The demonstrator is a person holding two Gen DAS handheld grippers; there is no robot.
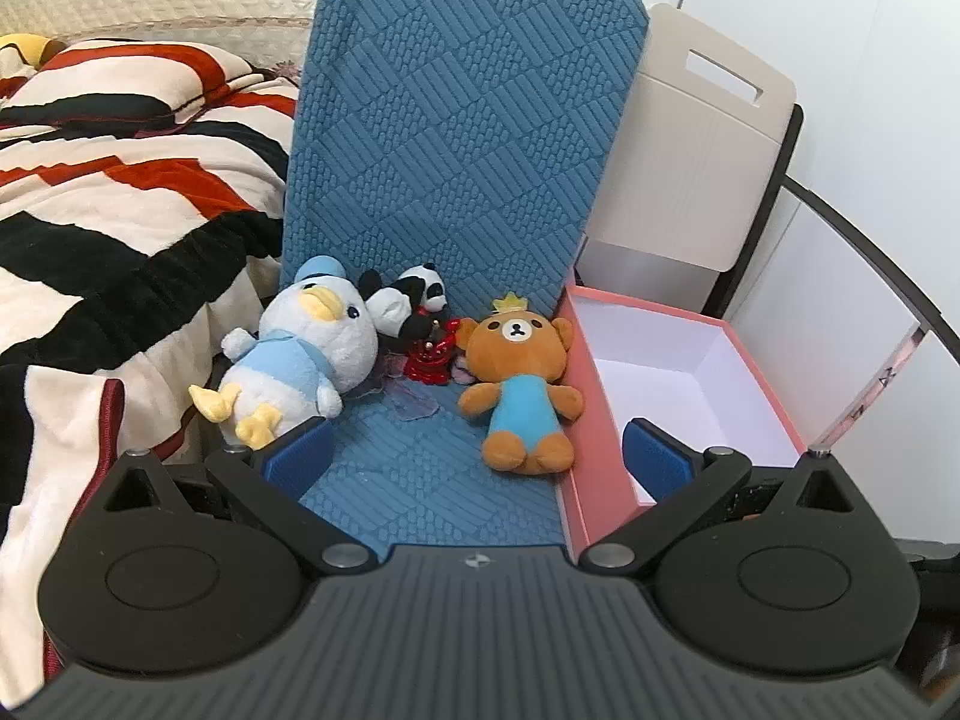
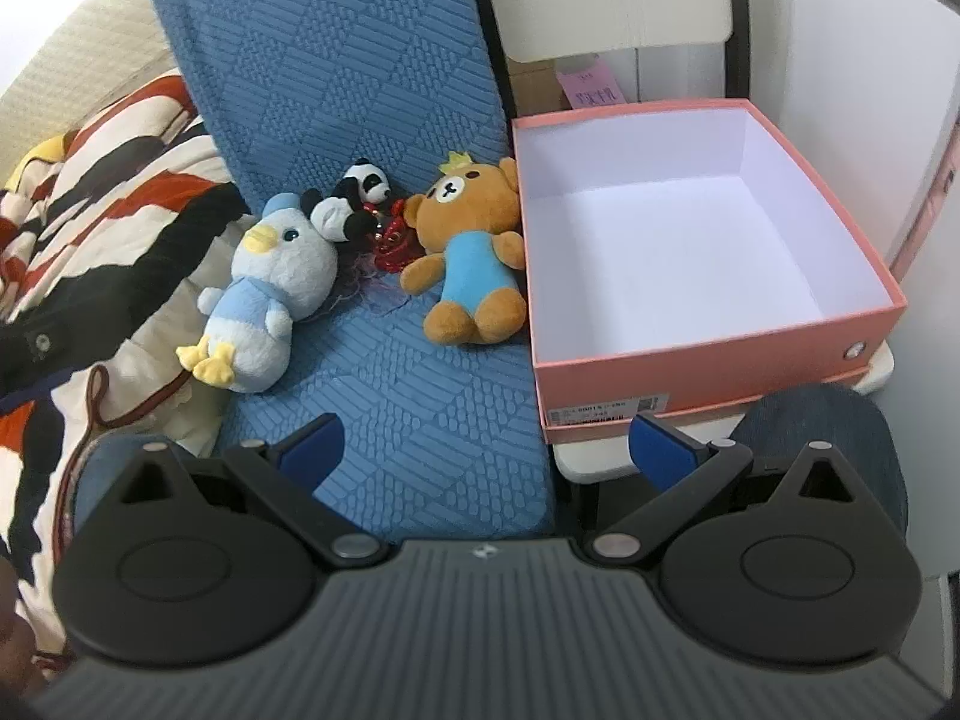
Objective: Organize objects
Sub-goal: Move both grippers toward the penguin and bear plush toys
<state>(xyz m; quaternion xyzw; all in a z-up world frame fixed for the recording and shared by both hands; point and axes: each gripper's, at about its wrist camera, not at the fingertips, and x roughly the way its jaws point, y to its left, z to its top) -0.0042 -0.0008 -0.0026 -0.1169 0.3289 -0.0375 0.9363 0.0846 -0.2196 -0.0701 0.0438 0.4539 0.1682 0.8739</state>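
A long blue quilted cushion [image 1: 456, 138] lies beside a bed with a striped red, black and cream blanket [image 1: 120, 168]. Four soft toys rest on the cushion. A white plush duck in a pale blue cap and jacket [image 1: 294, 354] lies at the blanket edge. A small black-and-white plush panda [image 1: 408, 300] leans against the duck's head. A small glossy red trinket [image 1: 429, 357] sits between the duck and a brown plush bear in a blue shirt with a yellow crown [image 1: 519, 384]. The bear lies on its back, touching the wall of an open pink cardboard box with a white interior [image 2: 714, 360]; nothing lies in the box.

The left gripper [image 1: 480, 450] hangs released above the cushion, jaws wide, nothing between them. The right gripper [image 2: 486, 447] is likewise spread wide and unladen, near the box corner.
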